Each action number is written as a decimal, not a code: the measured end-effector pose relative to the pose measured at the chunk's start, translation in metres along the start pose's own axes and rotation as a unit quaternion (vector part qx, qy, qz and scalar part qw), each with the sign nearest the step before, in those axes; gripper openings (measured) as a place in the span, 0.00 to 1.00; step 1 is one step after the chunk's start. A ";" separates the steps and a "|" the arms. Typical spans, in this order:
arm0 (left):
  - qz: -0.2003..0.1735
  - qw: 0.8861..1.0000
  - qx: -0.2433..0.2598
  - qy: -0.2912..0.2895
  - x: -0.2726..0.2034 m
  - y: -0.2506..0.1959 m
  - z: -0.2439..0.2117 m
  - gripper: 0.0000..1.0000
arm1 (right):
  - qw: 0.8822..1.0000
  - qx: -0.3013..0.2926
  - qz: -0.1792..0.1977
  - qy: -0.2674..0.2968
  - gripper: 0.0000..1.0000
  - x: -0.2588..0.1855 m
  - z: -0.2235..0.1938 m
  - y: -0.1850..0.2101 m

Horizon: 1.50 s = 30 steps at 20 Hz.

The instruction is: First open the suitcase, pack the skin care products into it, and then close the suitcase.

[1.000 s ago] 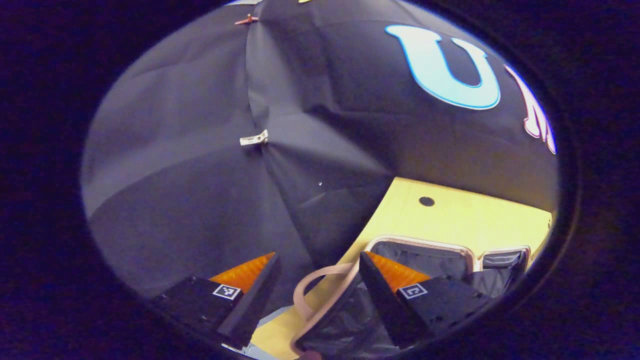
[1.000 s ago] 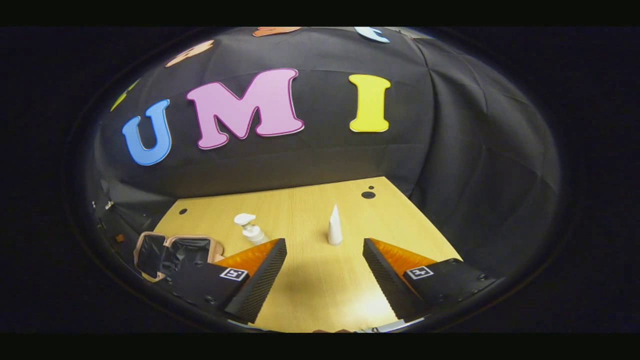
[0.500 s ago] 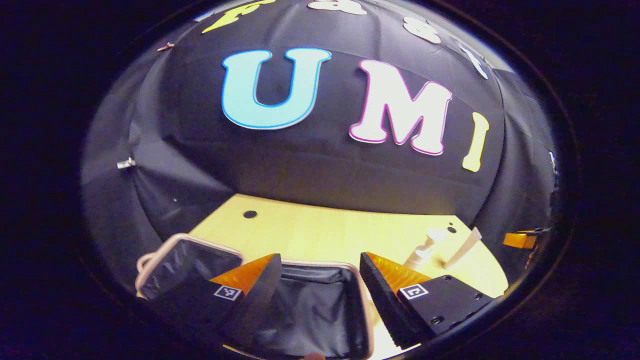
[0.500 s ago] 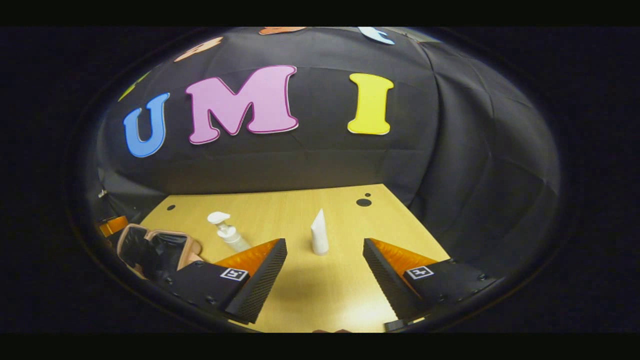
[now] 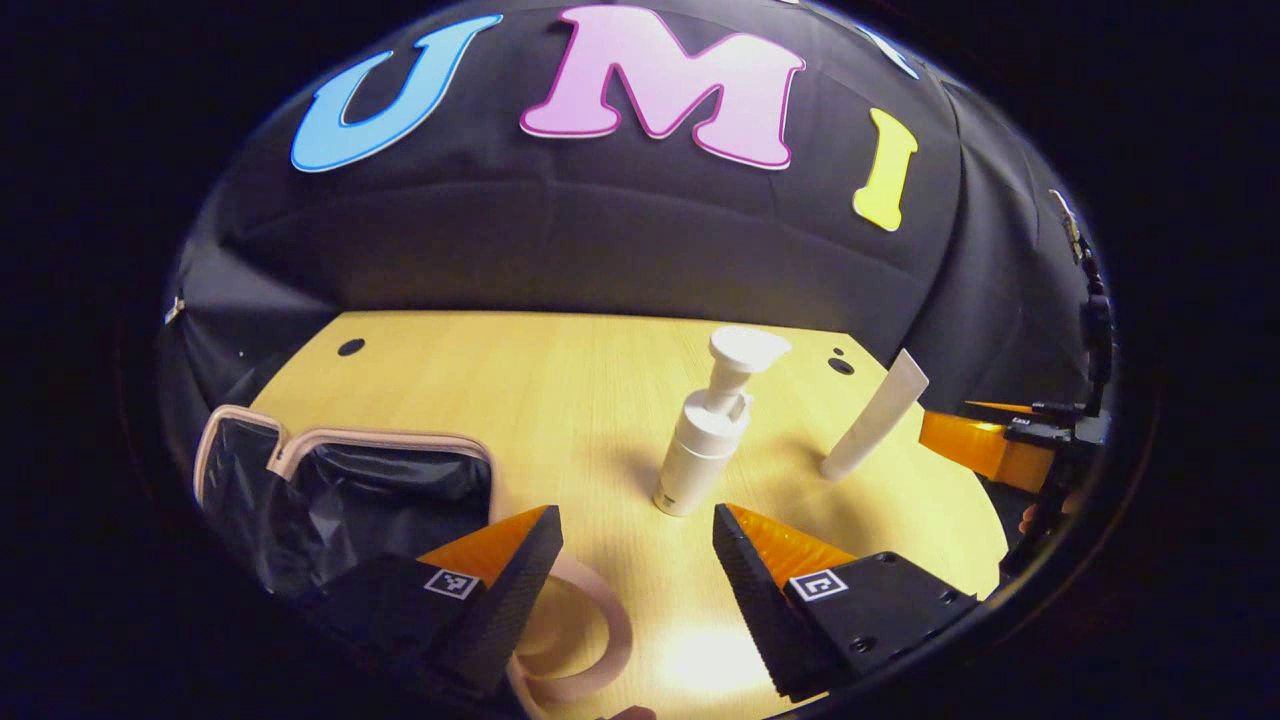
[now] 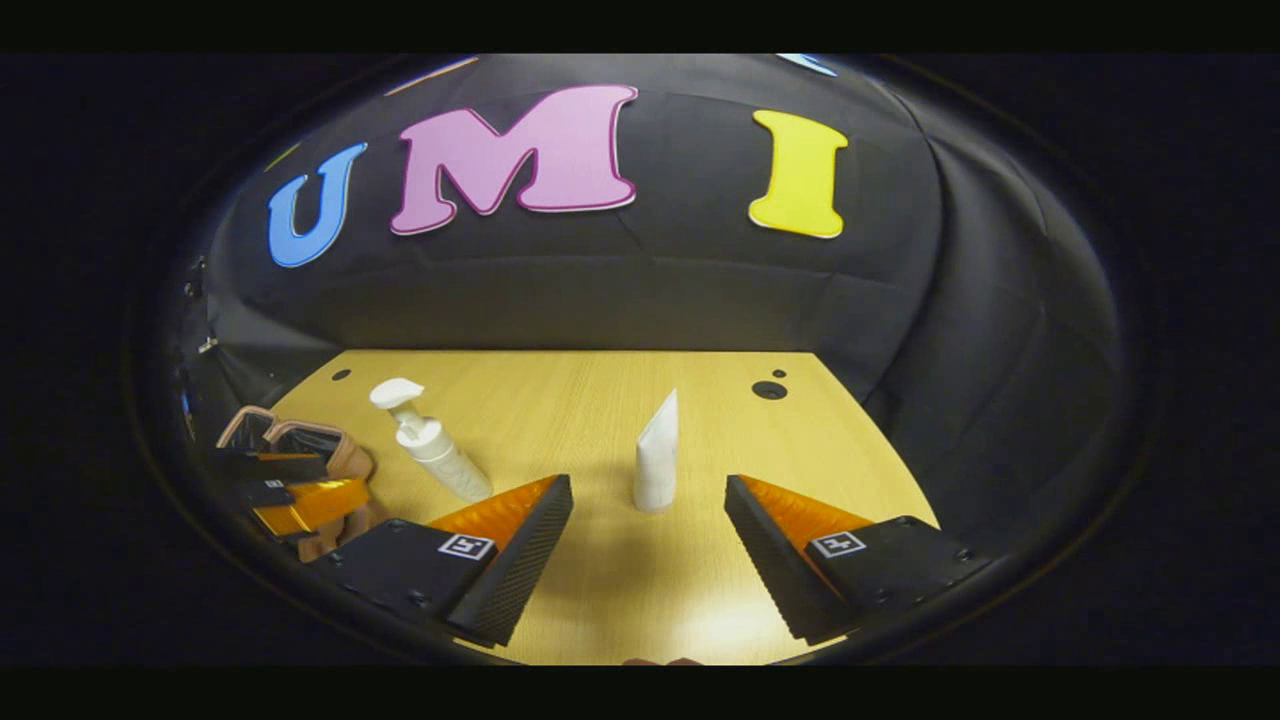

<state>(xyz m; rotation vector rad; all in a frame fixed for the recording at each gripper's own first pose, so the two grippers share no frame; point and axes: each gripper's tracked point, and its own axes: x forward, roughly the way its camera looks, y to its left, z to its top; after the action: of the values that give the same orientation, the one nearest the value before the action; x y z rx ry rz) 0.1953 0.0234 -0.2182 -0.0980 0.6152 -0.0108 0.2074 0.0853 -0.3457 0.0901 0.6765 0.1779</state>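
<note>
Pink suitcase point(image 5: 345, 470) lies open showing black lining, while white pump bottle point(image 5: 710, 425) and tube point(image 5: 873, 415) stand upright nearby

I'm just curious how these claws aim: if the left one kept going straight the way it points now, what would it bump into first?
Most likely the white pump bottle, standing just ahead between the open left gripper fingers' line; depth is hard to judge.

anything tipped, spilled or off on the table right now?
Nothing stands out. The pump bottle and the tube both stand upright on the table, apart from each other, with no spill visible. The suitcase lies open on the left. Both grippers are open and hold nothing.
</note>
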 end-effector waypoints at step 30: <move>-0.021 0.999 0.035 0.036 0.050 -0.029 0.030 0.50 | 0.998 0.022 0.047 0.036 0.31 0.060 -0.012 0.020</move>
<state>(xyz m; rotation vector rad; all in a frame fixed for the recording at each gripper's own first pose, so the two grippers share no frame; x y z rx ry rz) 0.2541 -0.0044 -0.2196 -0.0427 0.6839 -0.0761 0.2432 0.1169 -0.3887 0.1590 0.7497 0.2573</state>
